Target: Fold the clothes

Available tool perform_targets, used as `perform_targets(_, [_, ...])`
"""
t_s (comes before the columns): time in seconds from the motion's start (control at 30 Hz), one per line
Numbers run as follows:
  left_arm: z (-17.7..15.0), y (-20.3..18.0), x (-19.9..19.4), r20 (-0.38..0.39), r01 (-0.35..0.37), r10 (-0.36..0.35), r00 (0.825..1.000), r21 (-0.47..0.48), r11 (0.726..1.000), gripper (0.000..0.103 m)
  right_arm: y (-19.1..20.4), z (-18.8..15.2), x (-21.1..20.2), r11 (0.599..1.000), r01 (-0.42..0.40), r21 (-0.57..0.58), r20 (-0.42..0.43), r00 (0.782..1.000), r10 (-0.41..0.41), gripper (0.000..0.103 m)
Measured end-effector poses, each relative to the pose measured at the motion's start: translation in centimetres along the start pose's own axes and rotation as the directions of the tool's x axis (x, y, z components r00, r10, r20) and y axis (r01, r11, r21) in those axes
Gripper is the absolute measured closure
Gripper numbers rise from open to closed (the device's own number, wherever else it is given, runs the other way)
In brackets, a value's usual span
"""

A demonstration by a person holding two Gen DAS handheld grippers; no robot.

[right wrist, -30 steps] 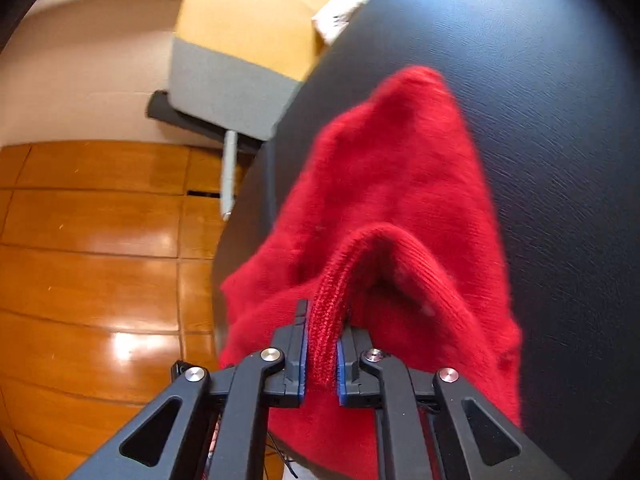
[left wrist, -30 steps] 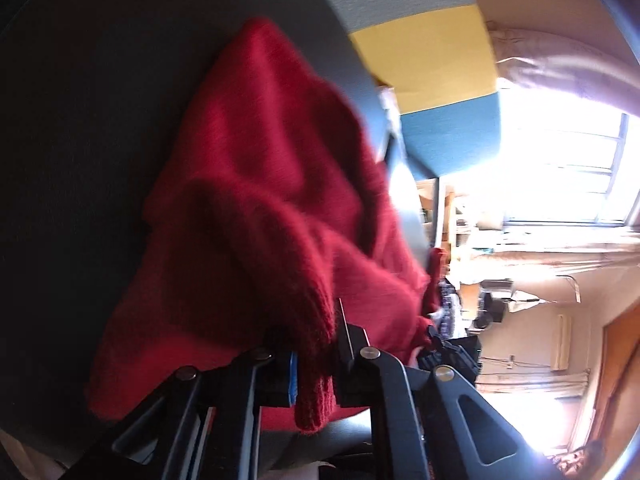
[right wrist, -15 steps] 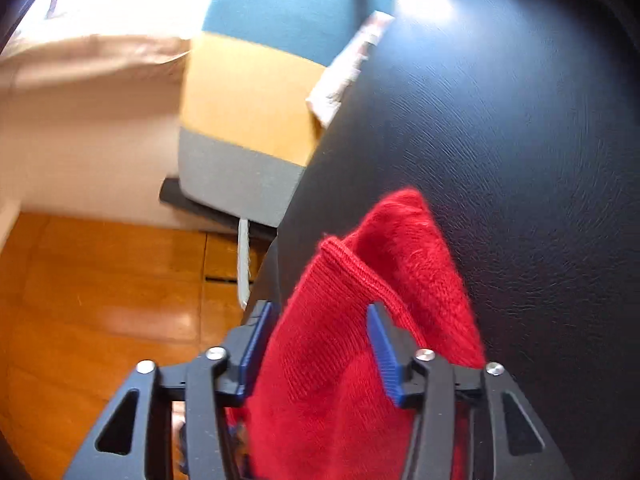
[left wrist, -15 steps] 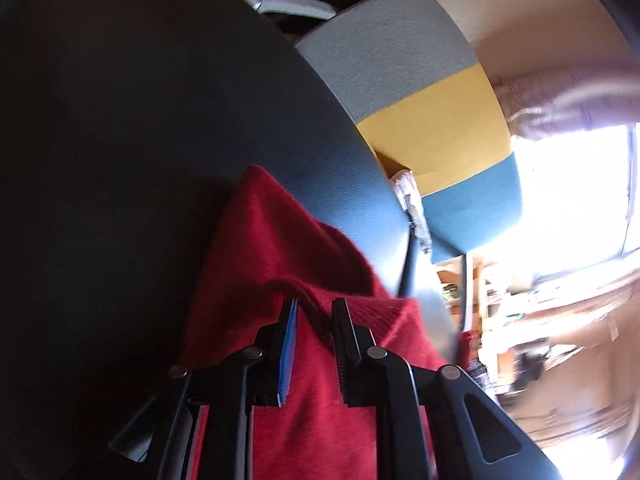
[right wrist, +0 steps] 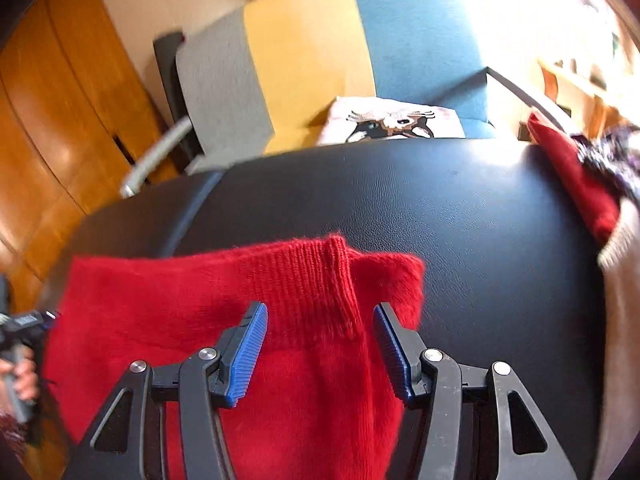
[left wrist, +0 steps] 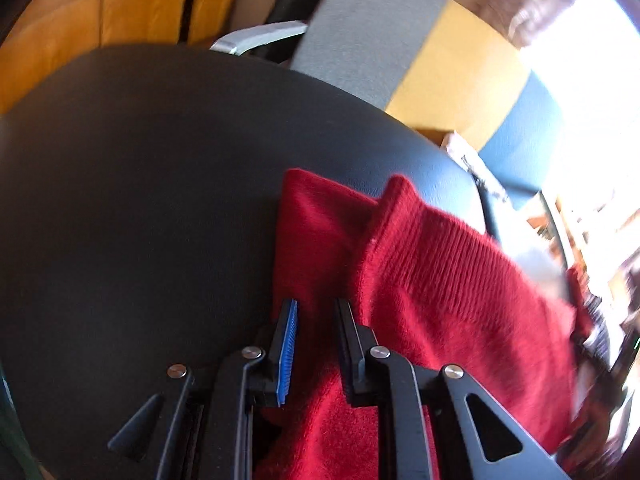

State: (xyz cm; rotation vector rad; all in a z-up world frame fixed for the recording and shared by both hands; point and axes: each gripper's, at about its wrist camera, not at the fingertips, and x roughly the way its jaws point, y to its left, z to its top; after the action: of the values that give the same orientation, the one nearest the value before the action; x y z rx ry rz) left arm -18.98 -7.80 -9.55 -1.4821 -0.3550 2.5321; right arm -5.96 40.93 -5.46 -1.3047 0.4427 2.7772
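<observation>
1. A black leather-look tabletop (right wrist: 440,208) fills the middle of both views.
2. Behind it stands a chair (right wrist: 304,60) with grey, yellow and blue panels and a metal armrest (right wrist: 156,160).
3. A printed cushion (right wrist: 392,122) lies on its seat.
4. The floor (right wrist: 48,128) is glossy orange wood.

Red sweater (right wrist: 304,360): its near part runs off the bottom edge in both views. Beyond the sweater, at the table's (right wrist: 440,200) far right corner, a pile of clothes (right wrist: 592,184) is cut by the frame and blurred; can't tell what the items are. Left of the sweater, a hand (right wrist: 20,376) is cropped and smeared.
</observation>
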Motion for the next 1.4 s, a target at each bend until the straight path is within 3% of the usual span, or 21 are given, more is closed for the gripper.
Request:
perform_targets(0.03, [-0.1, -0.3, 0.3, 0.001, -0.019, 0.019, 1.0, 0.023, 1.0, 0.085, 0.2, 0.0, 0.7, 1.0, 0.014, -0.018, -0.021, 1.0, -0.014, 0.051])
perform_targets(0.07, [-0.2, -0.5, 0.6, 0.004, -0.039, 0.039, 0.999, 0.044, 0.998, 0.086, 0.5, 0.1, 1.4, 0.999, 0.027, -0.036, -0.043, 0.999, -0.029, 0.067])
perform_targets(0.1, [-0.2, -0.6, 0.7, 0.008, -0.065, 0.065, 0.998, 0.059, 0.996, 0.094, 0.8, 0.3, 2.5, 0.999, 0.017, -0.039, -0.065, 0.998, -0.02, 0.083])
perform_targets(0.17, [-0.2, -0.6, 0.9, 0.018, -0.102, 0.101, 0.995, 0.075, 0.992, 0.098, 1.2, 0.4, 2.3, 0.998, 0.022, -0.058, -0.055, 0.998, -0.025, 0.091])
perform_targets(0.27, [0.1, -0.3, 1.3, 0.031, -0.132, 0.13, 0.991, 0.065, 0.989, 0.1, 1.1, 0.2, -0.1, 0.995, 0.087, -0.056, 0.037, 0.996, -0.085, 0.094])
perform_targets(0.37, [0.2, 0.1, 2.4, 0.024, -0.159, 0.158, 0.987, 0.057, 0.986, 0.101, -1.2, -0.3, -0.2, 0.987, 0.155, 0.037, 0.045, 0.987, -0.157, 0.095])
perform_targets(0.43, [0.2, -0.1, 2.5, 0.035, -0.164, 0.161, 0.986, 0.082, 0.983, 0.101, -2.6, -1.2, 1.9, 0.989, 0.106, 0.101, -0.033, 0.994, -0.104, 0.095])
perform_targets(0.47, [0.2, -0.3, 2.4, 0.039, -0.163, 0.16, 0.986, 0.095, 0.982, 0.101, -2.5, -1.6, 1.6, 0.991, 0.093, 0.098, 0.006, 0.996, -0.094, 0.094])
perform_targets(0.57, [0.2, 0.6, 1.3, 0.055, -0.126, 0.121, 0.991, 0.1, 0.987, 0.101, -1.8, -1.5, 0.3, 0.989, 0.126, 0.073, 0.049, 0.99, -0.13, 0.082])
perform_targets(0.63, [0.8, 0.9, 0.5, 0.098, -0.082, 0.076, 0.992, 0.058, 0.995, 0.097, -1.1, -1.3, -1.4, 0.989, 0.124, 0.081, 0.108, 0.985, -0.133, 0.082])
perform_targets(0.67, [1.1, 0.9, 0.1, 0.12, -0.066, 0.06, 0.991, 0.049, 0.997, 0.089, -0.5, -1.4, -2.4, 0.992, 0.106, 0.072, 0.143, 0.983, -0.115, 0.081])
perform_targets(0.77, [3.5, 0.7, 0.1, 0.12, -0.021, 0.014, 0.993, 0.064, 0.998, 0.088, 2.3, -1.7, -3.2, 0.993, 0.105, -0.045, 0.176, 0.98, -0.096, 0.081])
perform_targets(0.83, [3.6, -1.0, 2.3, 0.073, -0.029, 0.021, 0.997, 0.109, 0.994, 0.088, 3.8, -2.2, -2.1, 0.986, 0.12, -0.118, 0.149, 0.984, -0.102, 0.081])
perform_targets(0.9, [3.9, -1.3, 4.1, 0.023, -0.096, 0.094, 0.995, 0.175, 0.98, 0.088, 5.0, -2.2, 0.3, 0.979, 0.136, -0.152, 0.107, 0.987, -0.12, 0.081])
perform_targets(0.97, [3.7, -2.0, 5.4, 0.026, -0.146, 0.145, 0.989, 0.242, 0.959, 0.087, 5.3, -2.8, 1.3, 0.973, 0.16, -0.167, 0.1, 0.984, -0.144, 0.079])
perform_targets(1.03, [1.4, -2.2, 5.0, 0.066, -0.176, 0.164, 0.984, 0.283, 0.943, 0.087, 5.5, -2.9, 1.3, 0.968, 0.177, -0.176, 0.111, 0.981, -0.16, 0.076])
perform_targets(1.17, [0.7, -3.0, 5.0, 0.087, -0.205, 0.186, 0.979, 0.321, 0.925, 0.096, 5.0, -3.0, 1.2, 0.976, 0.152, -0.157, 0.105, 0.985, -0.136, 0.074])
perform_targets(1.33, [-0.4, -5.0, 0.8, 0.092, -0.131, 0.106, 0.99, 0.328, 0.936, 0.097, 4.4, -3.6, 1.1, 0.984, 0.119, -0.134, 0.107, 0.989, -0.105, 0.074])
perform_targets(1.4, [0.8, -5.3, 0.1, 0.086, -0.112, 0.09, 0.992, 0.316, 0.942, 0.089, 4.4, -3.7, 1.1, 0.984, 0.118, -0.134, 0.108, 0.989, -0.104, 0.074])
